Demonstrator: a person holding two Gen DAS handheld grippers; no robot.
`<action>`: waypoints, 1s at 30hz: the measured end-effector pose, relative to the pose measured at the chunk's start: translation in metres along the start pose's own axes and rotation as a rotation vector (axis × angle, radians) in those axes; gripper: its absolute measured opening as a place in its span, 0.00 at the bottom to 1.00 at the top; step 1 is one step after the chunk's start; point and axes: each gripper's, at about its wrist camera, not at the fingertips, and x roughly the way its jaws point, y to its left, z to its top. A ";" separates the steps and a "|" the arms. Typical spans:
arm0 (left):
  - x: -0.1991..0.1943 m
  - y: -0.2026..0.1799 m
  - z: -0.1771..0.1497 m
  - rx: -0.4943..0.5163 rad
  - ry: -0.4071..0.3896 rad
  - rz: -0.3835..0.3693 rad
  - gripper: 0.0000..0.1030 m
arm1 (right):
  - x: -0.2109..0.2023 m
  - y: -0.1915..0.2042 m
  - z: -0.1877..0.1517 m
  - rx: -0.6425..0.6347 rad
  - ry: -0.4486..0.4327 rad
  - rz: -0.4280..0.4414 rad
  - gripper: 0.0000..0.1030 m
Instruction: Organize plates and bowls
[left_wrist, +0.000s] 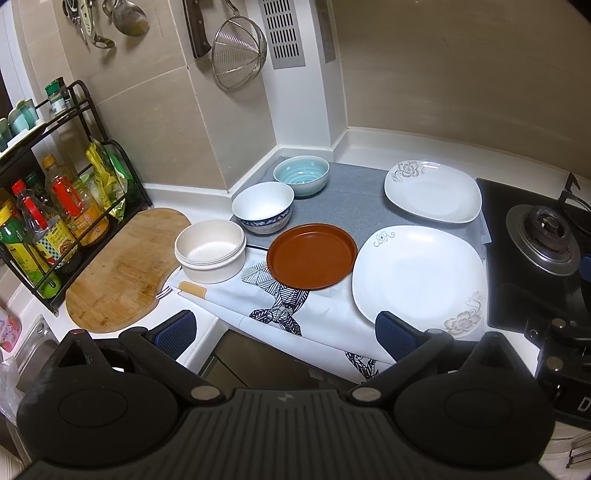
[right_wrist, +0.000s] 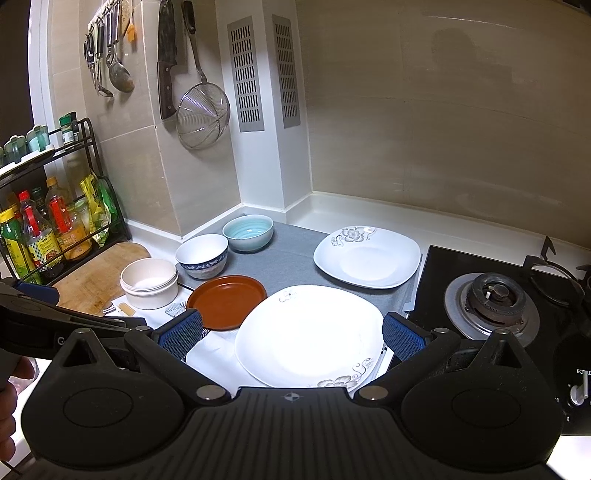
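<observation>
Three bowls stand in a diagonal row: a cream bowl (left_wrist: 209, 255) (right_wrist: 149, 283), a white bowl with a blue rim pattern (left_wrist: 263, 207) (right_wrist: 202, 254) and a light blue bowl (left_wrist: 301, 175) (right_wrist: 248, 232). A brown round plate (left_wrist: 311, 255) (right_wrist: 227, 301) lies beside a near white square plate (left_wrist: 419, 280) (right_wrist: 310, 338). A far white square plate (left_wrist: 432, 190) (right_wrist: 367, 256) lies on the grey mat (left_wrist: 351, 206). My left gripper (left_wrist: 284, 332) is open and empty, held before the counter edge. My right gripper (right_wrist: 291, 334) is open, its jaws either side of the near white plate, above it.
A gas hob (left_wrist: 543, 236) (right_wrist: 491, 299) is at the right. A wooden cutting board (left_wrist: 122, 269) and a rack of bottles (left_wrist: 48, 221) are at the left. A strainer (left_wrist: 238, 48), knife and ladles hang on the wall. A sink (left_wrist: 33, 343) is at the near left.
</observation>
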 end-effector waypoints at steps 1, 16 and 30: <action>0.001 0.000 0.000 -0.001 0.001 -0.001 1.00 | 0.000 0.000 0.000 -0.001 0.001 0.000 1.00; 0.024 0.010 0.006 -0.007 0.027 -0.023 1.00 | 0.017 0.007 0.004 -0.002 0.022 -0.019 1.00; 0.110 0.083 0.025 -0.146 0.162 -0.154 1.00 | 0.097 0.033 0.041 0.003 0.103 -0.042 1.00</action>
